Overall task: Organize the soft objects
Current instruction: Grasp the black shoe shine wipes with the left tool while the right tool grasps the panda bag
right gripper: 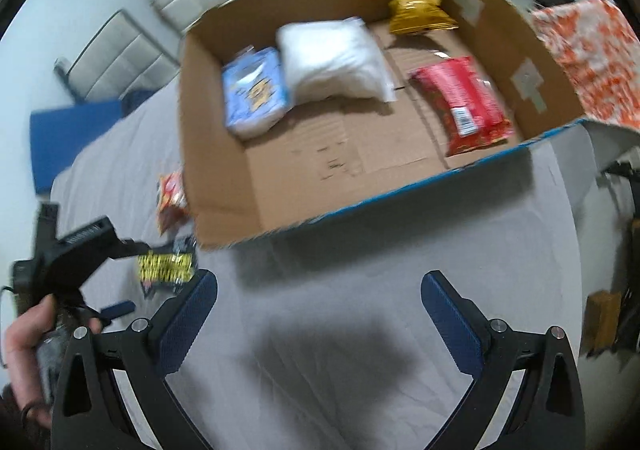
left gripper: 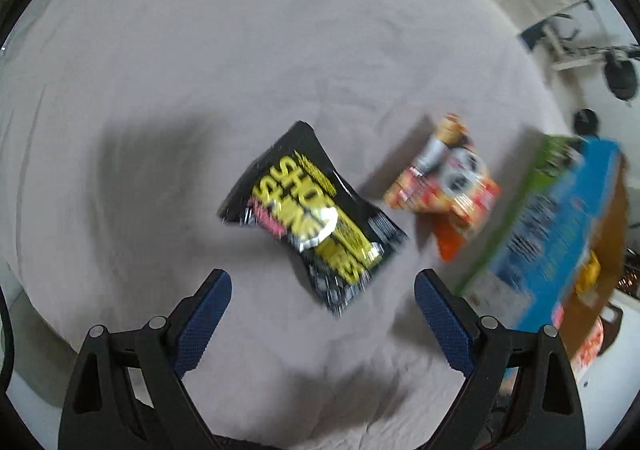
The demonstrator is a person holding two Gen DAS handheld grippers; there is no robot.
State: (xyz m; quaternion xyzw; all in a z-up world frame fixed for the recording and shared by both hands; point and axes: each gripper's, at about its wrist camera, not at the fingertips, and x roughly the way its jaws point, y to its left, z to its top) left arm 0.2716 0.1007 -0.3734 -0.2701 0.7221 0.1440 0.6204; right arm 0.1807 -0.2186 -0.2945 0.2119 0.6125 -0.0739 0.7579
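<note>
Black packet (left gripper: 314, 217) with yellow lettering lies flat on the grey sheet (left gripper: 200, 69) in the left wrist view, at the centre of the frame, just ahead of the left gripper (left gripper: 322, 308), whose blue-padded fingers (left gripper: 206, 320) stand wide apart with nothing between them. At 3 o'clock from the black packet, close beside it but apart, lies an orange packet (left gripper: 444, 185) with a cartoon face. Further toward 3 o'clock stands the box (left gripper: 556, 226), its blue and green printed outer wall facing the camera; the orange packet lies just beside that wall. The view is blurred, so the print cannot be read. In the right wrist view the box (right gripper: 224, 169) fills the upper middle, open at the top, brown inside. Within it a white pillow (right gripper: 334, 61) sits toward 12 o'clock, a pale blue packet (right gripper: 254, 91) touches it at 9 o'clock, a yellow packet (right gripper: 418, 13) lies in the far corner at 1 o'clock, and a red packet (right gripper: 462, 103) lies at 3 o'clock near the right wall. Outside the box, at 8 o'clock, the orange packet (right gripper: 170, 201) and the black packet (right gripper: 166, 268) lie on the sheet (right gripper: 380, 250), with the left gripper (right gripper: 92, 274) above them, held in a hand (right gripper: 32, 342). The right gripper (right gripper: 320, 314) hangs over bare sheet, its fingers (right gripper: 452, 324) spread wide and holding nothing.
</note>
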